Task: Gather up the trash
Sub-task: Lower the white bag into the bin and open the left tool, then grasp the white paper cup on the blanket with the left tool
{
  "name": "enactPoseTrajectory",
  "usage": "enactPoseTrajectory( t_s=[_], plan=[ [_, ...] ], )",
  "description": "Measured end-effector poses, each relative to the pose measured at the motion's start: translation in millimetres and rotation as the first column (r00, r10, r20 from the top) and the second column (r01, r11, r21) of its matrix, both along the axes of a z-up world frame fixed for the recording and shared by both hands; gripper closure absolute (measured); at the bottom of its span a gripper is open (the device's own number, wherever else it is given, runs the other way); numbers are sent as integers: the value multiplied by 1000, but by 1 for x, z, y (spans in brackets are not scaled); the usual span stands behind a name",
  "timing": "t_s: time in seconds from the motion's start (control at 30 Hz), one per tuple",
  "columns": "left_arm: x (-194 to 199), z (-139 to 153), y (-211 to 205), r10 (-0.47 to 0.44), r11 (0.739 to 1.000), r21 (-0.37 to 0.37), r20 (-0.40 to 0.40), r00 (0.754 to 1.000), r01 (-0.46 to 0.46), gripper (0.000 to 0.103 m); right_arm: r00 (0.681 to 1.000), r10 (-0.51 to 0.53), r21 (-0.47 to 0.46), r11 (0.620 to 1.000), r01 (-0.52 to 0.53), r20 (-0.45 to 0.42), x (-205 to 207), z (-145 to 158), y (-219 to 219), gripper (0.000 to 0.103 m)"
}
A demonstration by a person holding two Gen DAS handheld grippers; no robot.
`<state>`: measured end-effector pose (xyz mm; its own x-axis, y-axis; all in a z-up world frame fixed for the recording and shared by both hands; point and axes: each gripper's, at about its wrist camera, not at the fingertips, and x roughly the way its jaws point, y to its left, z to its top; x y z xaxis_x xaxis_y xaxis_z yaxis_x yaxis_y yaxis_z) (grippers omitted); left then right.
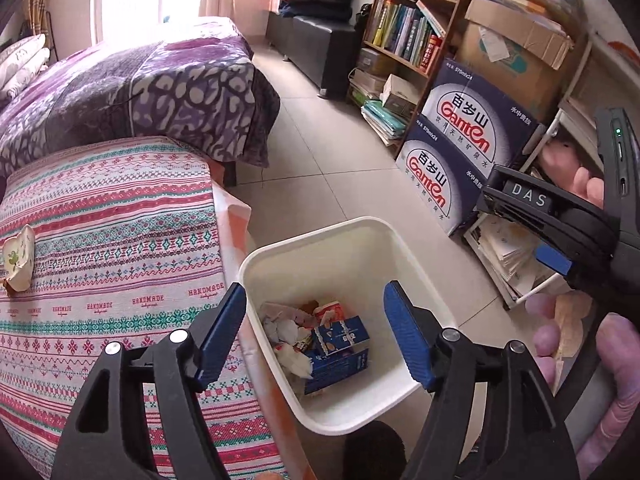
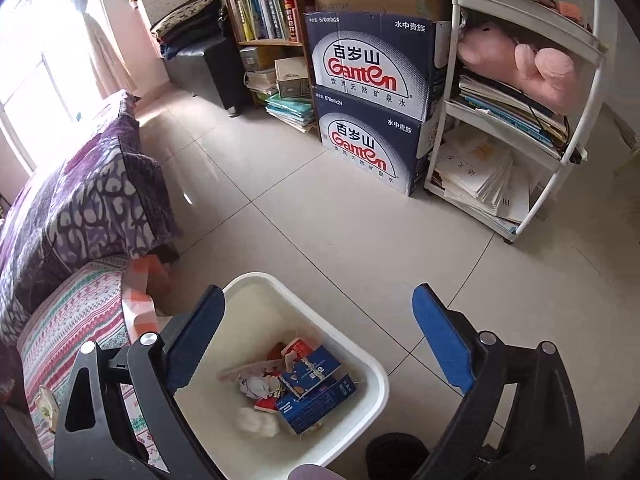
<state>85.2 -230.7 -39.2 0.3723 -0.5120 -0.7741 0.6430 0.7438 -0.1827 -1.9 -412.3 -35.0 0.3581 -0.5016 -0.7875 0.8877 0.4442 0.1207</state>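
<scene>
Trash, blue cartons and crumpled white tissue, lies in the white plastic bin below both spread, empty grippers (left, right), so lift each clear of the rim before reaching again.

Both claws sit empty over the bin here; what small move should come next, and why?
Probably swing the left claw back toward the table, since both claws are open and empty over the bin, while a crumpled wrapper lies on the tablecloth.

White bin holds trash (cartons, tissues).
</scene>
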Motion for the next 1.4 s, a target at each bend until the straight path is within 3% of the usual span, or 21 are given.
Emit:
enactPoseTrajectory(
  t_s=[0.33, 0.53, 0.63, 0.83, 1.1, 1.23, 1.4],
  plan=[
    [26, -7, 42, 124, 986, 103, 96, 988, -133, 29, 995, 83, -8, 996, -84, -46, 27, -7, 30, 8],
    [58, -22, 86, 243, 949, 180, 112, 964, -260, 25, 985, 155, -16, 987, -157, -78, 51, -11, 59, 8],
    [80, -32, 117, 332, 914, 214, 95, 938, -345, 23, 977, 191, -6, 981, -192, -92, 65, -15, 75, 7],
    [129, -51, 184, 506, 828, 262, 31, 862, -496, 22, 957, 260, 3, 965, -261, -130, 91, -24, 105, 7],
    [198, -68, 230, 618, 713, 352, 96, 781, -607, 19, 931, 317, 8, 947, -321, -179, 118, -37, 133, 7],
    [235, -77, 239, 643, 668, 393, 123, 756, -632, 16, 926, 332, 34, 943, -332, -179, 127, -43, 139, 7],
    [267, -99, 245, 658, 645, 431, 106, 745, -631, 16, 917, 352, 52, 936, -348, -190, 138, -50, 146, 7]
  ],
)
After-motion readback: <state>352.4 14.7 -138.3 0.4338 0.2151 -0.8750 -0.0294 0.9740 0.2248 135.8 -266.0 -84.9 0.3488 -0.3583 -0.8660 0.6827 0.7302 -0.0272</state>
